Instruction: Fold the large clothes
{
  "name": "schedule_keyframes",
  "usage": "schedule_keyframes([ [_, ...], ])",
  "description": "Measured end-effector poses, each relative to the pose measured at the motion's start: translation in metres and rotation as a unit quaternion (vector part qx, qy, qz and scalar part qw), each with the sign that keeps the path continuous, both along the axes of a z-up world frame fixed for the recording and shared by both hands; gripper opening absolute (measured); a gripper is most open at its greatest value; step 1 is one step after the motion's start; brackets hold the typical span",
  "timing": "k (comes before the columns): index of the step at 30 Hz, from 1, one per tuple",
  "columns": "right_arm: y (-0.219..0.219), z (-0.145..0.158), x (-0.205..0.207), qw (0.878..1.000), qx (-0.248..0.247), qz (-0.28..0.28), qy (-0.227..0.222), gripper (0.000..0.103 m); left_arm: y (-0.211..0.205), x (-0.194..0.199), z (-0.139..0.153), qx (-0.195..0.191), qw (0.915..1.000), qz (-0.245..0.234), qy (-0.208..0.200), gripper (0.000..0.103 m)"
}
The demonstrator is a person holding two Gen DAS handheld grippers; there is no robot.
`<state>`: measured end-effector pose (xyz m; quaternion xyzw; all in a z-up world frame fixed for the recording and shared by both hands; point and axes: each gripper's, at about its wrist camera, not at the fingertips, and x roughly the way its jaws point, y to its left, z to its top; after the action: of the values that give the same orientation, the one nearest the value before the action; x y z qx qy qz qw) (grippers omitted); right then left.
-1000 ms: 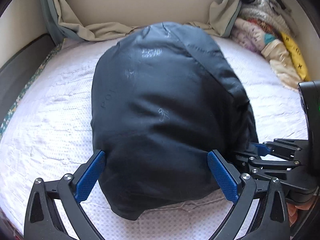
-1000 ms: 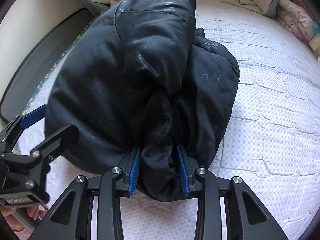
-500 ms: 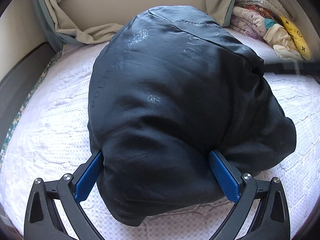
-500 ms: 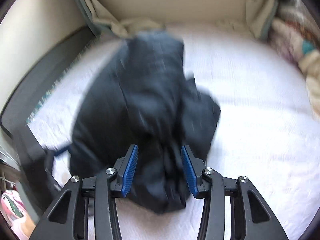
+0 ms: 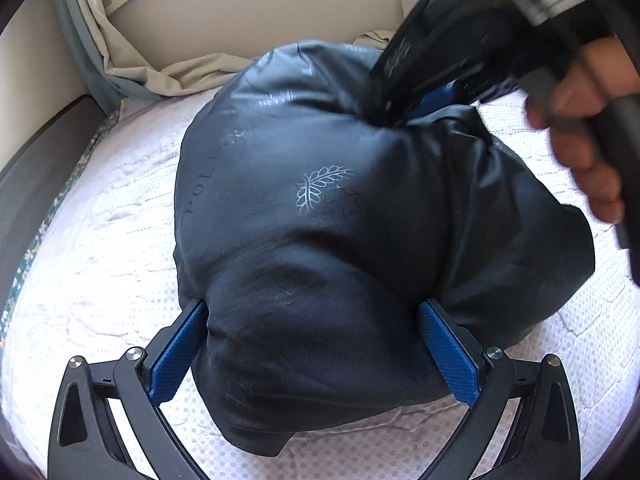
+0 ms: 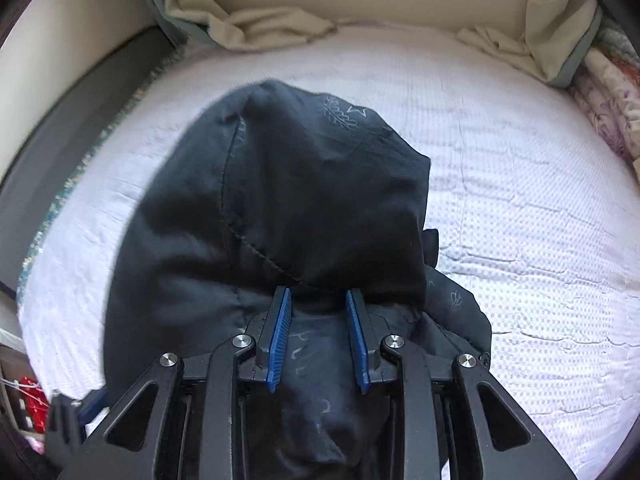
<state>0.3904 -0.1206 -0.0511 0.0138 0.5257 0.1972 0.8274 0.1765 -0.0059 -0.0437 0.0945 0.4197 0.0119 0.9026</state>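
Only left view shows hand [image 5: 580, 128].

Left gripper [image 5: 314, 354] clamps the black jacket [image 5: 360, 240] at 6 o'clock; right gripper [image 5: 436, 96], hand [image 5: 580, 136] on it, digs in at 1 o'clock.

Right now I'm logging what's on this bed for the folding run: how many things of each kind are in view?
Dark jacket: 1
Grippers: 2, left gripper and right gripper, each with jacket fabric between its fingers
Beige curtains: 2
Heap of patterned clothes: 1
White mattress: 1
Total: 7
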Motion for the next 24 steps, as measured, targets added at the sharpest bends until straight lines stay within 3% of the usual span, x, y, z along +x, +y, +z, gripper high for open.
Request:
schedule_keyframes([
  [5, 0.007, -0.027, 0.01, 1.0, -0.012, -0.009, 0.01, 0.023, -0.001, 0.003, 0.0, 0.005, 1.0, -0.003, -0.002, 0.103],
  [14, -0.003, -0.053, -0.014, 0.995, 0.013, -0.054, -0.081, 0.023, -0.007, 0.002, 0.0, 0.014, 0.9998, -0.013, -0.005, 0.103],
  [19, -0.006, -0.052, -0.016, 0.993, -0.005, -0.076, -0.092, 0.024, -0.008, -0.003, 0.001, 0.011, 0.9999, -0.01, -0.005, 0.103],
  [21, -0.01, -0.043, -0.012, 0.994, -0.008, -0.074, -0.078, 0.034, -0.003, -0.003, 0.002, 0.0, 1.0, -0.004, -0.003, 0.103],
  [23, -0.024, -0.023, -0.011, 0.994, -0.009, -0.098, -0.051, 0.076, 0.007, 0.0, 0.003, -0.018, 0.9998, 0.001, 0.003, 0.103],
  [24, -0.034, -0.014, -0.013, 0.993, 0.004, -0.109, -0.037, 0.08, 0.011, -0.001, 0.004, -0.027, 0.9996, 0.002, 0.003, 0.103],
])
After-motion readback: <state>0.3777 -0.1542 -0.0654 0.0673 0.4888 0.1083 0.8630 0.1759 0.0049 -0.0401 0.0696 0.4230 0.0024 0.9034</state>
